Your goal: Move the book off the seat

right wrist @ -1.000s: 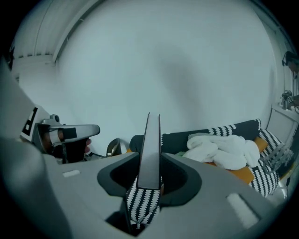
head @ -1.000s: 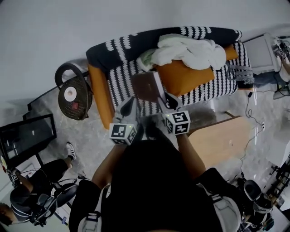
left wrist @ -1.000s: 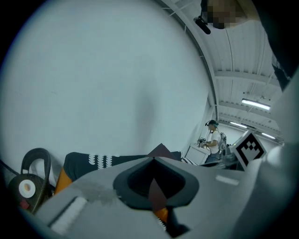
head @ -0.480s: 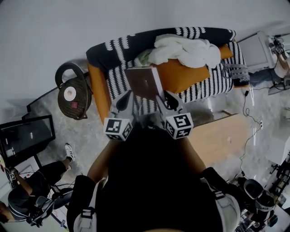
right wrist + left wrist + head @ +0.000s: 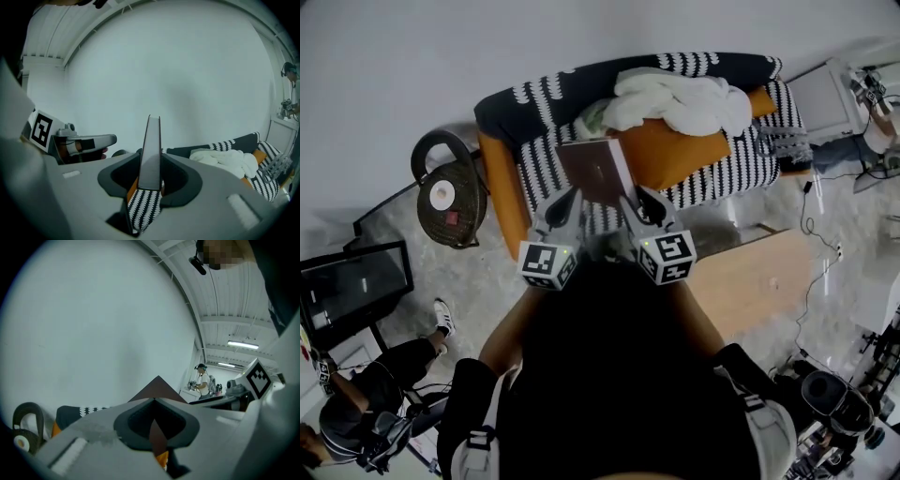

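Sofa (image 5: 562, 94): black-and-white striped cover with an orange left side; the landmark for every entry below.
Wooden table (image 5: 759, 281): in front of the sofa's right half, near it.
White cloth (image 5: 684, 98): heaped against the sofa's back, right of centre.
Orange cushion (image 5: 675, 155): on the sofa seat, under the front edge of the cloth.
Book (image 5: 598, 169): brown cover, tilted, over the left half of the sofa seat, just beside the cushion. A second ago it sat lower, at the seat's front edge. It now appears lifted clear, though the gap is hard to judge from above.
Left gripper (image 5: 565, 204): clamped on the book's near left edge, in front of the sofa; higher than a second ago.
Right gripper (image 5: 639, 202): clamped on the book's near right edge, with the book standing edge-on between its jaws; likewise higher.
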Tool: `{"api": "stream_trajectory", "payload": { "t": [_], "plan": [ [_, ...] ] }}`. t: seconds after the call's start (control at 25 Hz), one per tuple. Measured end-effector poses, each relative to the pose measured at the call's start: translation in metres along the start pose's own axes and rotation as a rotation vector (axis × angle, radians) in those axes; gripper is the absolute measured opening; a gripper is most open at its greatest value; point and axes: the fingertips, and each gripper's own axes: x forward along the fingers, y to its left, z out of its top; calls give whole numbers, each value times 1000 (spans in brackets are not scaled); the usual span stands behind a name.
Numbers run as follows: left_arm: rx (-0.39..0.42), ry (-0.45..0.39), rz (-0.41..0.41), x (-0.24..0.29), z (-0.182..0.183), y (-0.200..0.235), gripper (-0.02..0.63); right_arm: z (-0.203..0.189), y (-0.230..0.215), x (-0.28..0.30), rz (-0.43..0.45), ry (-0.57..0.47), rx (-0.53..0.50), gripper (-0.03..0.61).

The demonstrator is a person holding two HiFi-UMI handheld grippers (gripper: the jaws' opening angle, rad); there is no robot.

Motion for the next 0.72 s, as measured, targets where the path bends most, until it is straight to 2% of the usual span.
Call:
{"api": "stream_trajectory", "payload": {
  "t": [0.44, 0.72],
  "plan": [
    [-38, 6, -8, 1, -4, 4, 2, -5, -4, -2, -36, 8, 10, 149],
    [-40, 29, -74, 9, -8, -3, 2, -4, -10, -10, -110, 18, 15, 149]
  ]
}}
